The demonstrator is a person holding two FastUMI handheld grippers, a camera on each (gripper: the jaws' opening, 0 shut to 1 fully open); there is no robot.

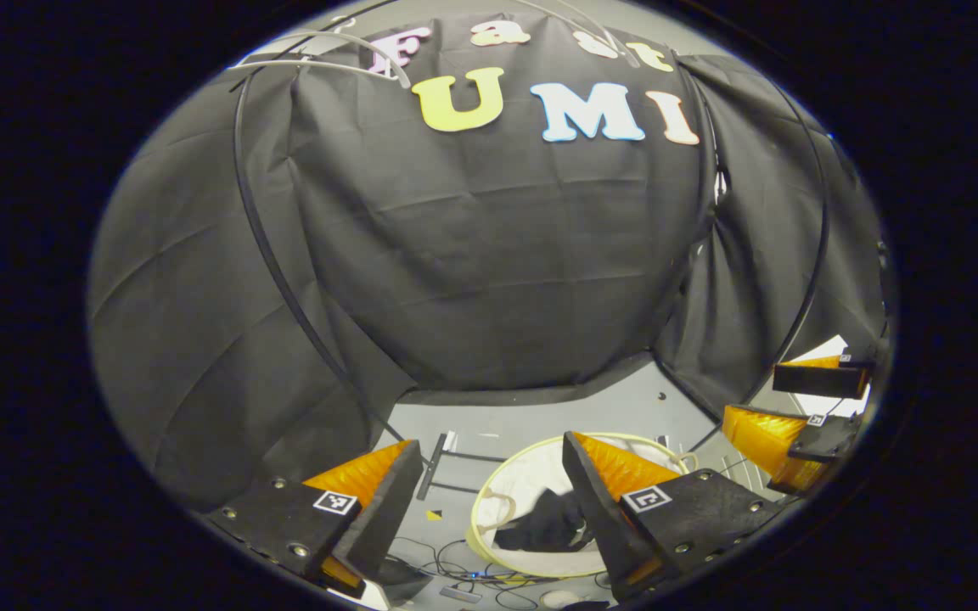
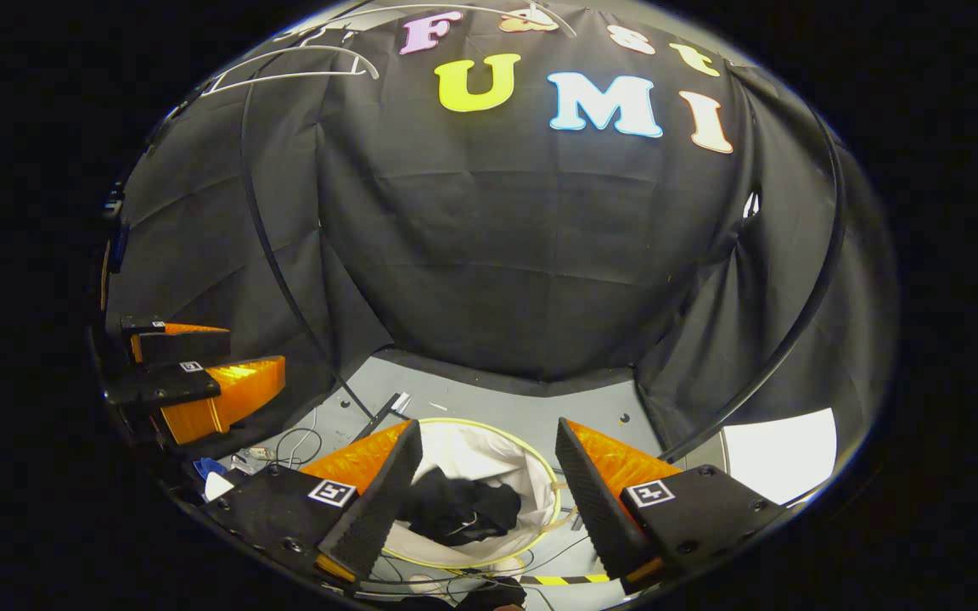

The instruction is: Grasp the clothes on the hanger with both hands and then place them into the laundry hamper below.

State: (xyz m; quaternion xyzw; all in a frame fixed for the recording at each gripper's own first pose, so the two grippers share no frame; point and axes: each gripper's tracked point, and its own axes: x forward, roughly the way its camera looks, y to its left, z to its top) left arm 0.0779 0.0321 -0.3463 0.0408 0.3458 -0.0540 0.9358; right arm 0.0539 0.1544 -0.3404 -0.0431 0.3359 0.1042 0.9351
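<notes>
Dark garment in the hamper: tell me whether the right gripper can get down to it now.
Probably yes. The right gripper is open above the laundry hamper, and the dark garment lies uncovered inside, with nothing between them.

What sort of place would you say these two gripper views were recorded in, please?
Probably a cloth-walled recording booth, not a home: black cloth wall, grey floor strewn with cables, white hangers overhead, and a laundry hamper holding dark clothes.

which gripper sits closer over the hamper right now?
The right gripper: the hamper and dark clothes lie between its open jaws. The left gripper sits offset.
</notes>
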